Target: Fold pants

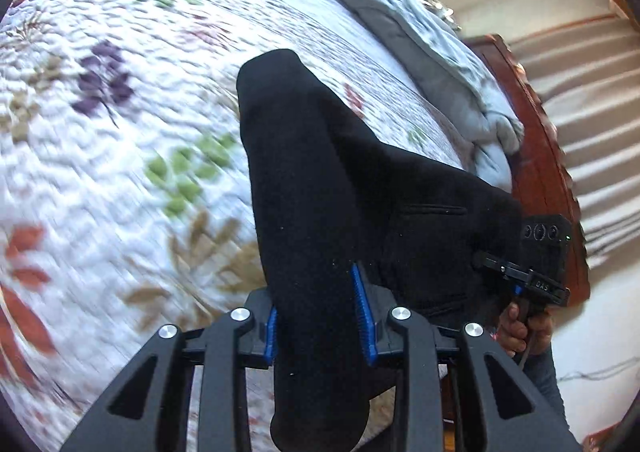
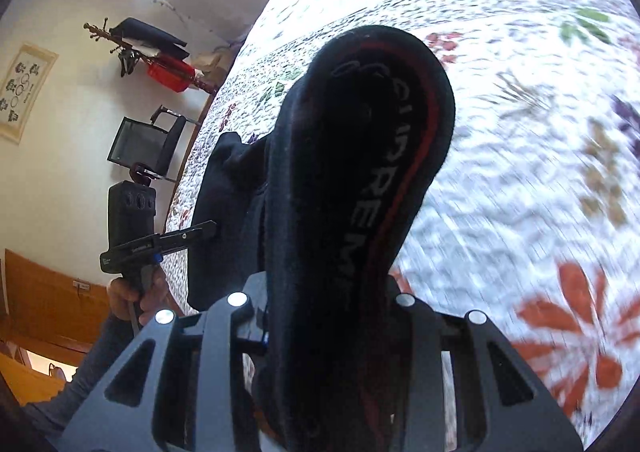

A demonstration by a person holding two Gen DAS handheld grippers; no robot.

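Beneath both cameras we see a quilted floral bedspread (image 1: pixel 120 156), blurred, with a rumpled pale blue blanket (image 1: pixel 448 52) along its far edge and a wooden bed frame (image 1: pixel 540 172) beyond that. Above the bedspread we hold the black pants (image 1: pixel 320 180), lifted clear of it and hanging in a long drape.

Our left gripper (image 1: pixel 320 316) is closed on a thick fold of the pants, its blue pads (image 1: pixel 362 308) pressing the cloth from both sides; the fabric runs away from the fingers over the bedspread and also drops below them. In the right wrist view this tool shows at the bedspread's edge, its fingers buried in the dark cloth and our hand (image 2: pixel 132 292) wrapped round the grip.

Our right gripper (image 2: pixel 324 316) clamps another bunch of the pants, where a red stripe and pale lettering run along the fabric. From the left wrist view it sits beside the bed frame, level, our hand (image 1: pixel 520 328) gripping its handle from below.

A coat rack (image 2: pixel 152 56) stands against the wall past the bedspread.
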